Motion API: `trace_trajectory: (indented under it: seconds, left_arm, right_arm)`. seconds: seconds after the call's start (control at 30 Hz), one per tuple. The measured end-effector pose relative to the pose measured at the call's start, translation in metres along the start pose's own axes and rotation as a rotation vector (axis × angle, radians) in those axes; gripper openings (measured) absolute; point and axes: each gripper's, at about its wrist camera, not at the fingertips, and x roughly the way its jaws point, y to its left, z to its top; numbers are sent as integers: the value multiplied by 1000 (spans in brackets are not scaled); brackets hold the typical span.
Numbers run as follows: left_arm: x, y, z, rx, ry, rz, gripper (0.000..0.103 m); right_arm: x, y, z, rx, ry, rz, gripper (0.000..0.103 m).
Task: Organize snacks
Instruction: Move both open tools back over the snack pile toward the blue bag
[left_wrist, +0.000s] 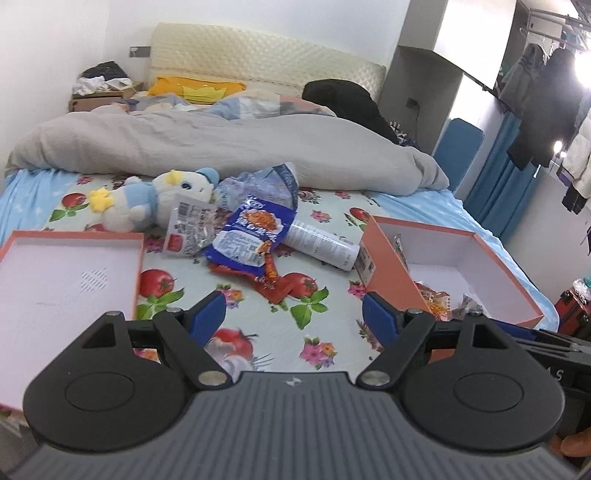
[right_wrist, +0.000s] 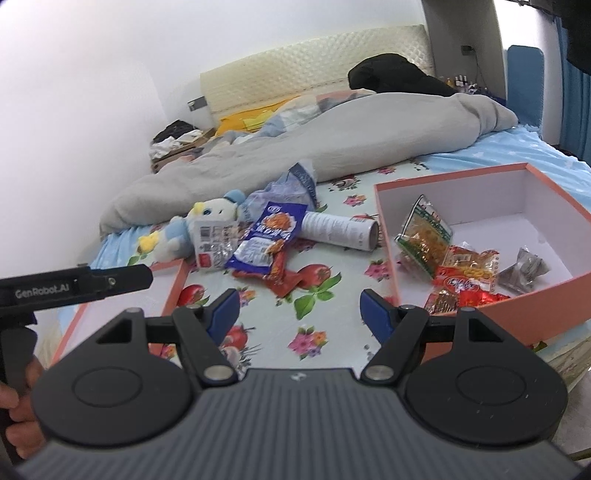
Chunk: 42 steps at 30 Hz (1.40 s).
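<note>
Loose snack packets and a white tube lie heaped beside the orange box.

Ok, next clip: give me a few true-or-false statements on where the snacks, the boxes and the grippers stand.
1. The left gripper holds a snack. False: its jaws are open, nothing between them.
2. The orange box already holds several snack packets. True.
3. The white can stands upright. False: it lies on its side on the bed sheet.
4. The blue packet lies outside the box, on the sheet. True.
5. The right gripper is shut. False: its jaws are open and empty.
</note>
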Motion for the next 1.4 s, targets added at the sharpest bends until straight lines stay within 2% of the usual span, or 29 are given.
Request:
trace_trajectory:
  seconds: [0.3,0.57,0.9,1.4]
  left_arm:
    - [-15,17,-21,-35,-2,36,84]
    - [0,22,-21,-39,18,31,84]
    - [46,45,-11,-27,68,43,84]
    - [118,86,-2,-52,137,85,84]
  right_arm:
    - [-1,7,-12,-19,8,20,74]
    - [8,4,-17,-8,23,13,74]
    - [37,5,-17,-5,25,7,74]
    - [107,21,-19,-54,121,59,74]
